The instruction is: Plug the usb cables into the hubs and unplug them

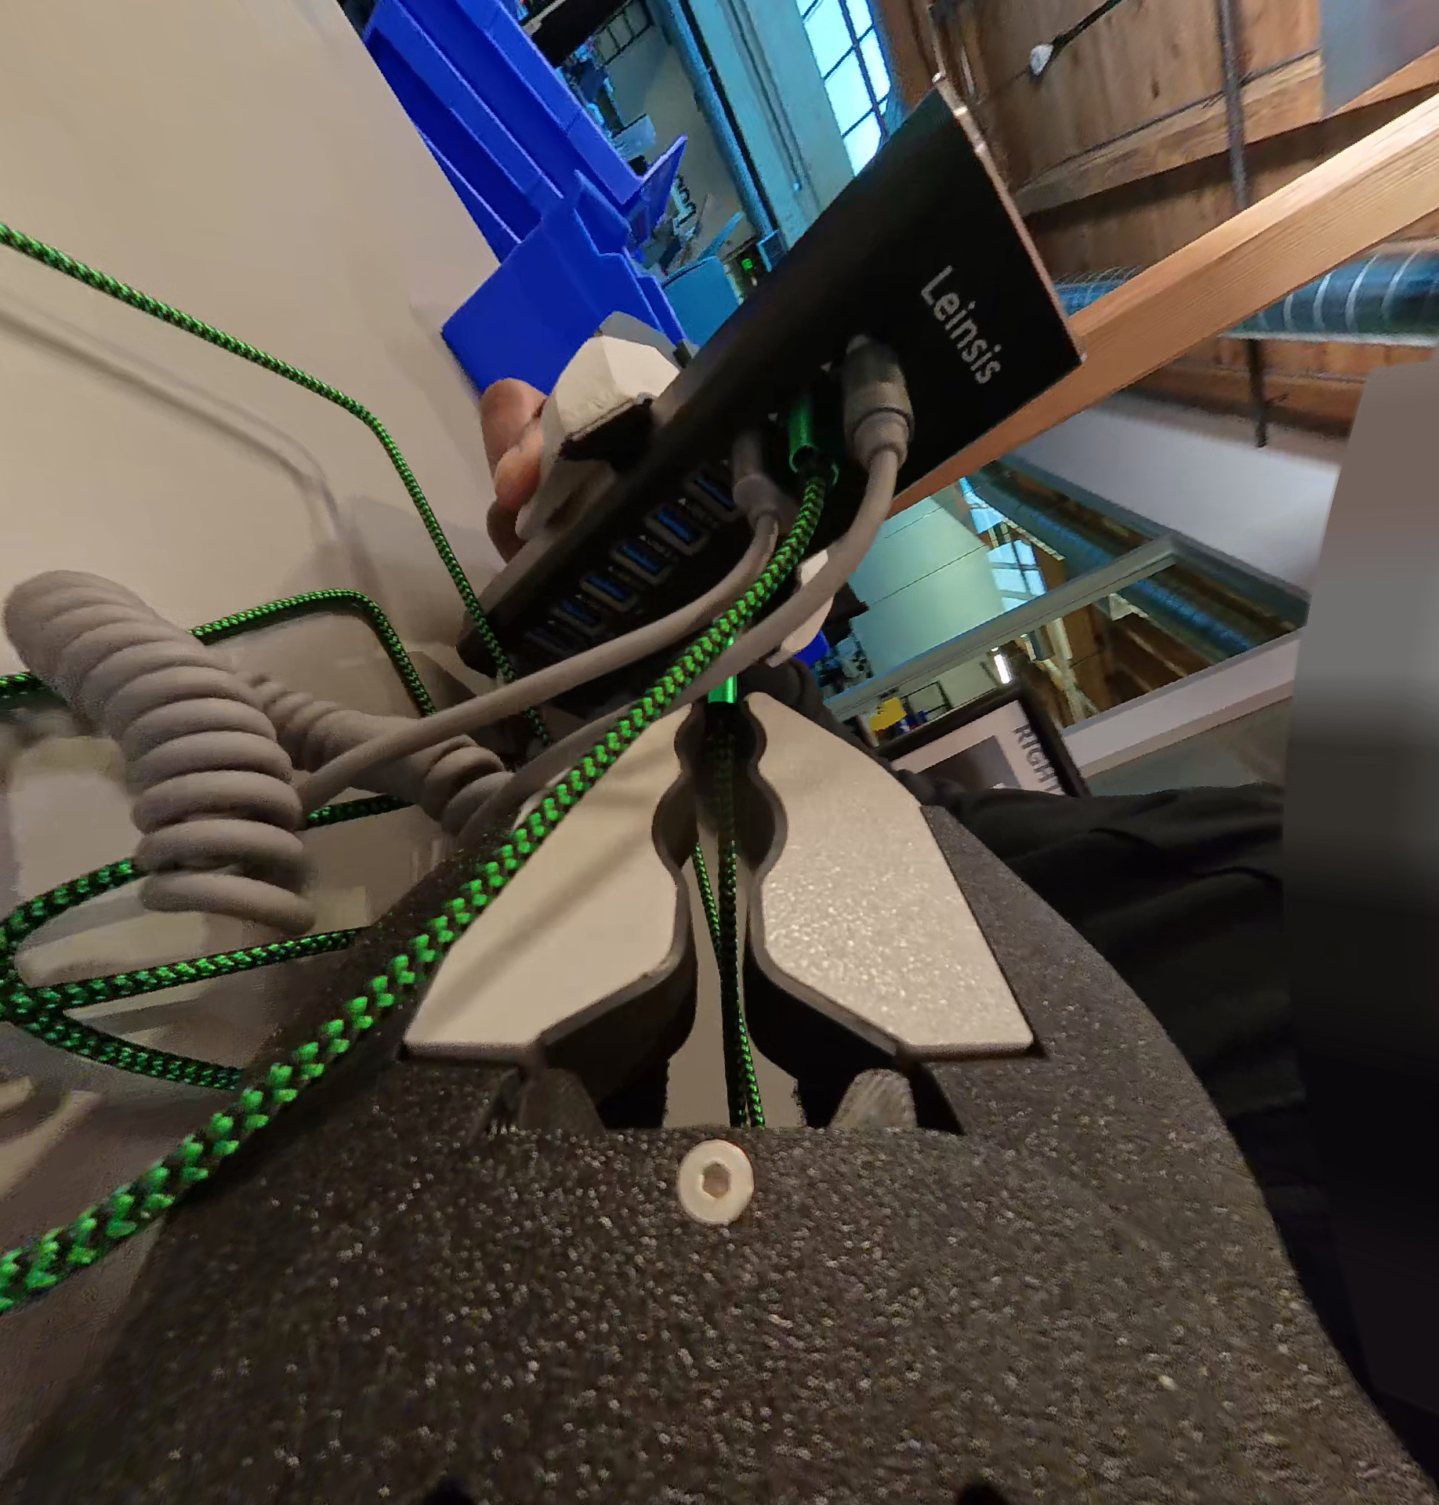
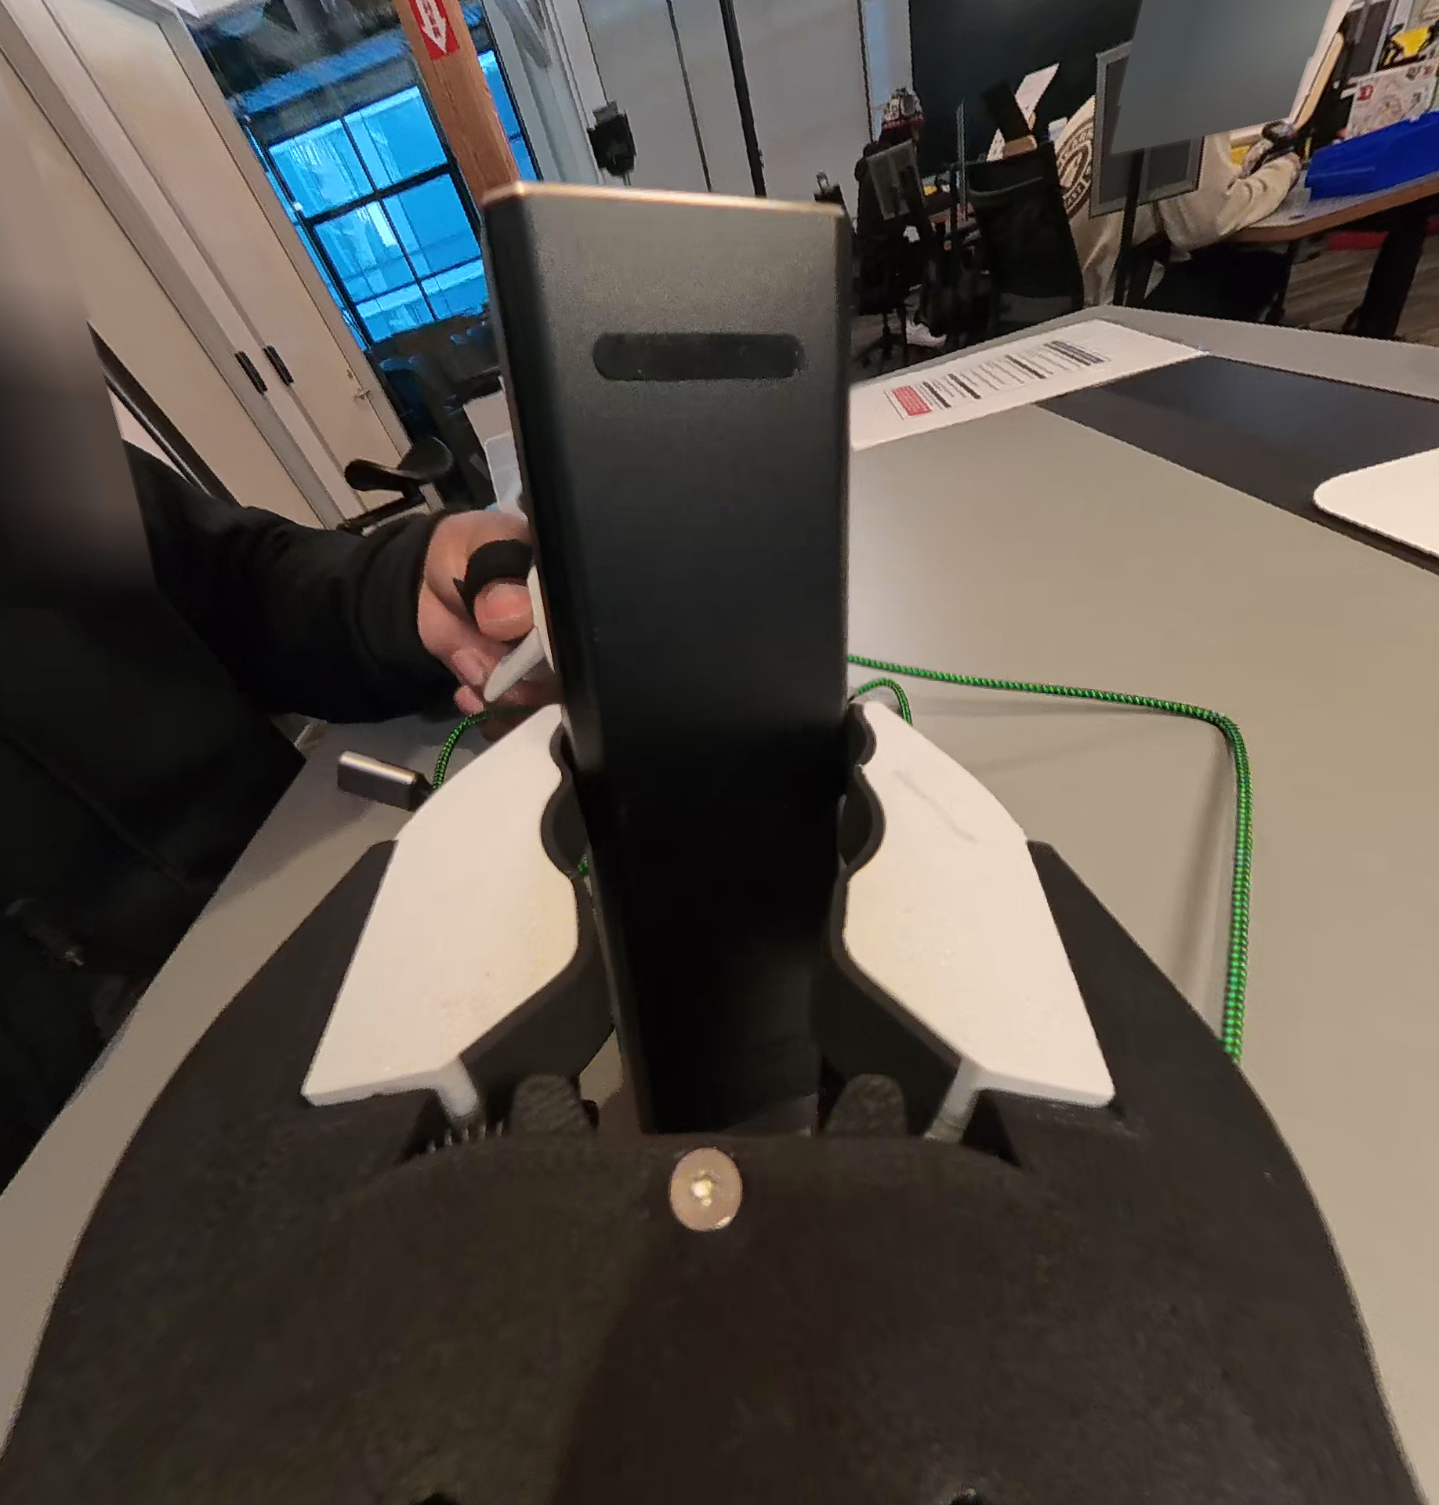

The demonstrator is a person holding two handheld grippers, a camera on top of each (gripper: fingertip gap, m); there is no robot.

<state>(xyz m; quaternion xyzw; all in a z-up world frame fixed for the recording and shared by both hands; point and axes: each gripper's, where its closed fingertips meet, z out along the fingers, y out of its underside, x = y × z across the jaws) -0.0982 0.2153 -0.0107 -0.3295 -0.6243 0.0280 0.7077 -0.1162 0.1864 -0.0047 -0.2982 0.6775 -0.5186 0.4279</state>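
My right fingers (image 2: 704,749) are clamped around the lower part of the black hub (image 2: 684,505), holding it lifted above the grey tabletop (image 2: 1107,651). In the left wrist view the same hub (image 1: 830,383) hangs in front of me with its row of blue ports (image 1: 643,558) facing my left fingers (image 1: 720,729), which are closed on the shiny green plug end of a green braided cable (image 1: 728,896), just below the port row.

Three plugs already sit in the hub: two grey plugs (image 1: 875,387) and one green plug (image 1: 802,427). Their leads drape right across the free ports, and that is my main worry. If I push my plug up now, it may catch on the grey cable (image 1: 618,651) or on the other green cable (image 1: 537,847) crossing in front, and skid off the port's edge instead of entering.

The plug is gripped near its tip, so I judge that a slightly tilted approach could twist it in my fingers. I cannot tell from here which way up its tongue faces; a wrong orientation would jam against the port.

The hub is held only at one end, so a hard push far from that grip could lever it and loosen my right hold. The grey coiled lead (image 1: 203,749) and the loops on the tabletop could also drag on the seated plugs as the hub shifts.
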